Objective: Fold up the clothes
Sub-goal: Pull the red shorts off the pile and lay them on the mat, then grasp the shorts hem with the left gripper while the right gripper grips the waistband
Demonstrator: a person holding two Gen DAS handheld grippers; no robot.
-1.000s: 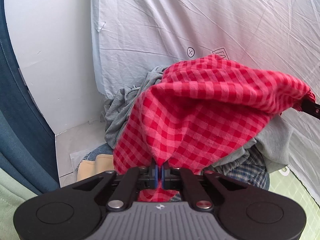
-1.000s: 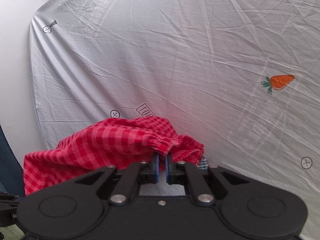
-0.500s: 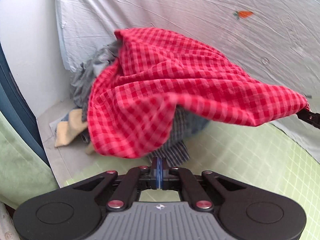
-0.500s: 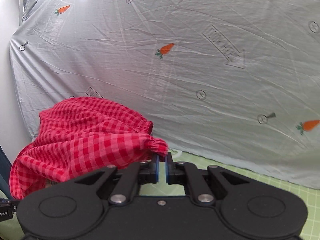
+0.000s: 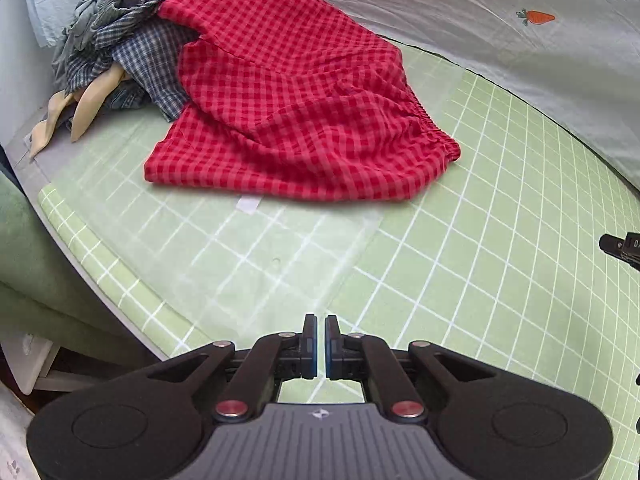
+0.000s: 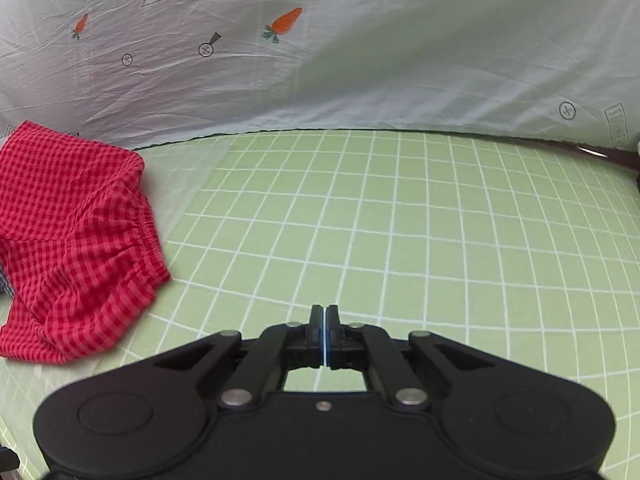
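Red checked shorts (image 5: 296, 92) lie crumpled on the green grid mat (image 5: 460, 280), elastic waistband to the right; they also show at the left of the right wrist view (image 6: 76, 240). My left gripper (image 5: 319, 324) is shut and empty, well in front of the shorts above the mat. My right gripper (image 6: 324, 314) is shut and empty, to the right of the shorts. A tip of the right gripper shows at the right edge of the left wrist view (image 5: 620, 246).
A pile of other clothes (image 5: 116, 44), grey, blue plaid and beige, lies behind the shorts at the mat's far left. A pale sheet with carrot prints (image 6: 360, 60) hangs behind the mat. A green fabric edge (image 5: 36, 264) drops off at the left.
Both grippers let go of the red shorts, which dropped onto the mat. Both grippers pulled back and now hover shut and empty over the mat.
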